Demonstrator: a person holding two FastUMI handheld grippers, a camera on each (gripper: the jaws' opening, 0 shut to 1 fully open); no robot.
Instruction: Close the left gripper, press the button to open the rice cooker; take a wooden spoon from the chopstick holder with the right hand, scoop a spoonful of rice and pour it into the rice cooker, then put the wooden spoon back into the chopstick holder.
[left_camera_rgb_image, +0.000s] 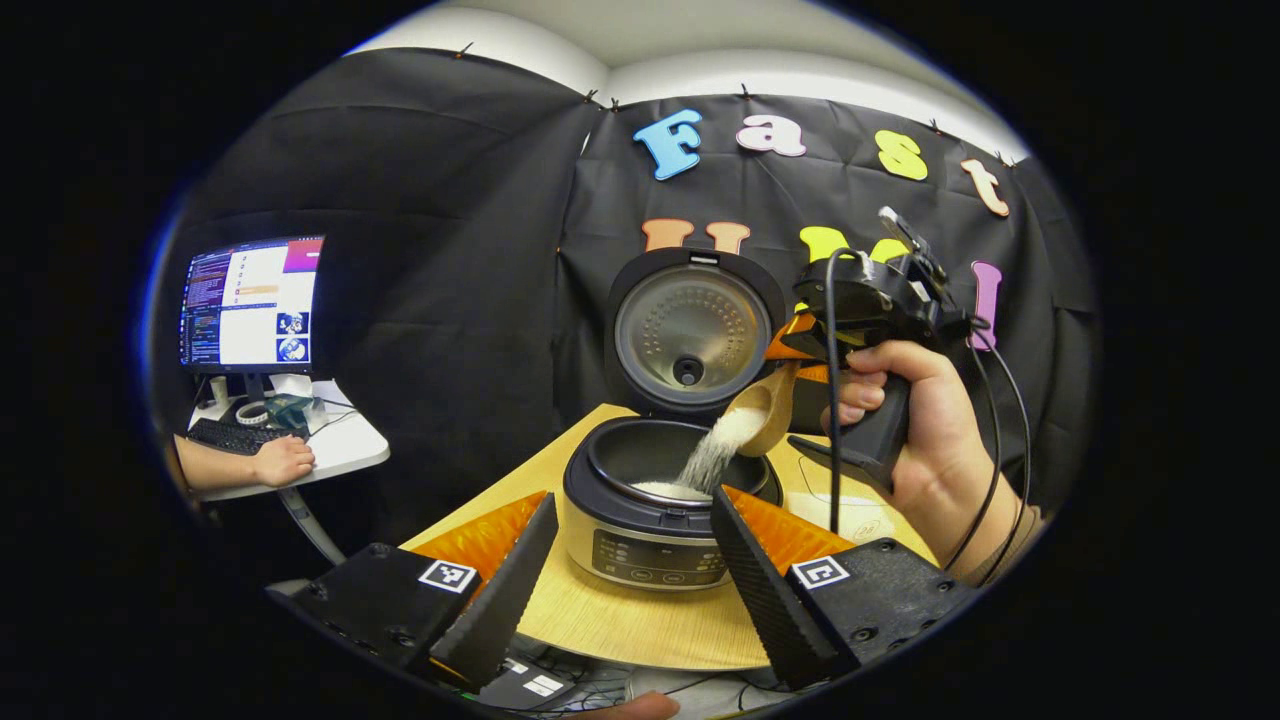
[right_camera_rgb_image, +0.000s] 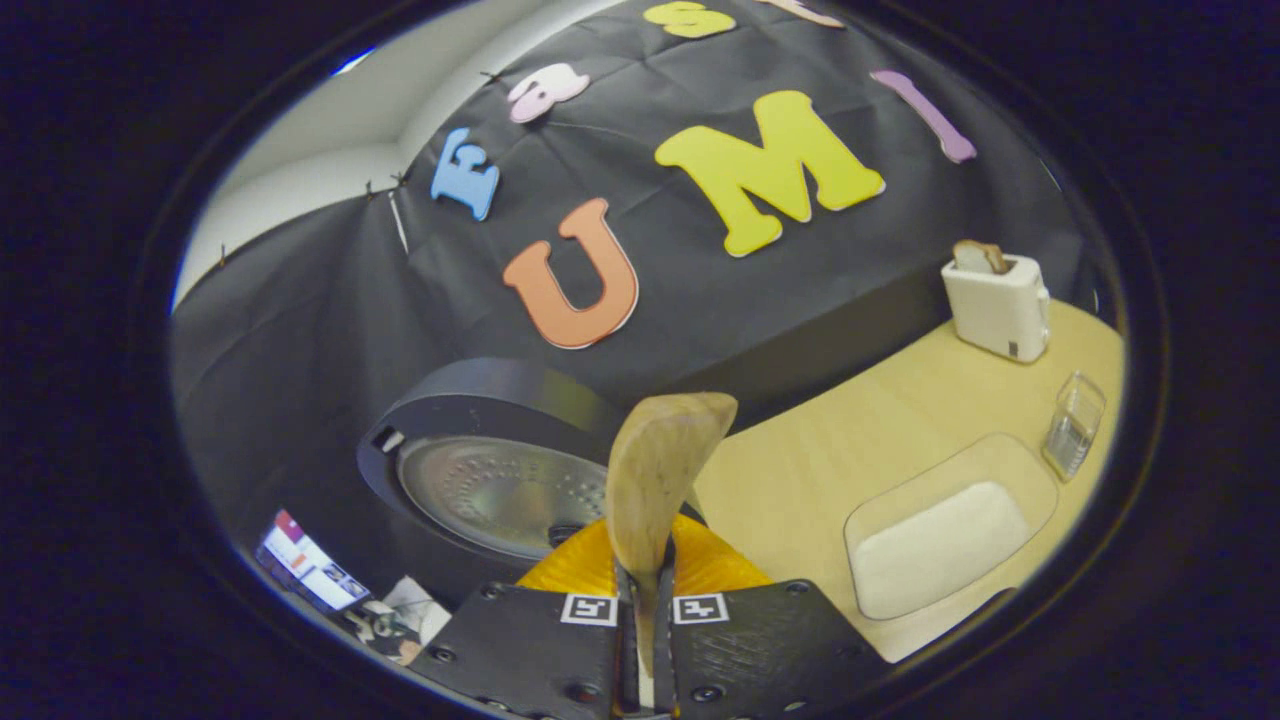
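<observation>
Your right gripper (right_camera_rgb_image: 645, 625) pinches the wooden spoon (right_camera_rgb_image: 655, 480), tipped at frame centre, rice (left_camera_rgb_image: 715, 455) falling into the open rice cooker (left_camera_rgb_image: 650, 500). Your left gripper (left_camera_rgb_image: 625, 575) jaws spread, bottom centre.

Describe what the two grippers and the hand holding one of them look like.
The left gripper has two wedge-shaped fingers with ribbed inner faces, on black blocks that each carry a square black-and-white marker. The right gripper has matching marked blocks; seen from the left gripper view it is a black pistol-grip body with black cables looping off it. The hand holding it is bare, with a tan cuff at the wrist.
</observation>
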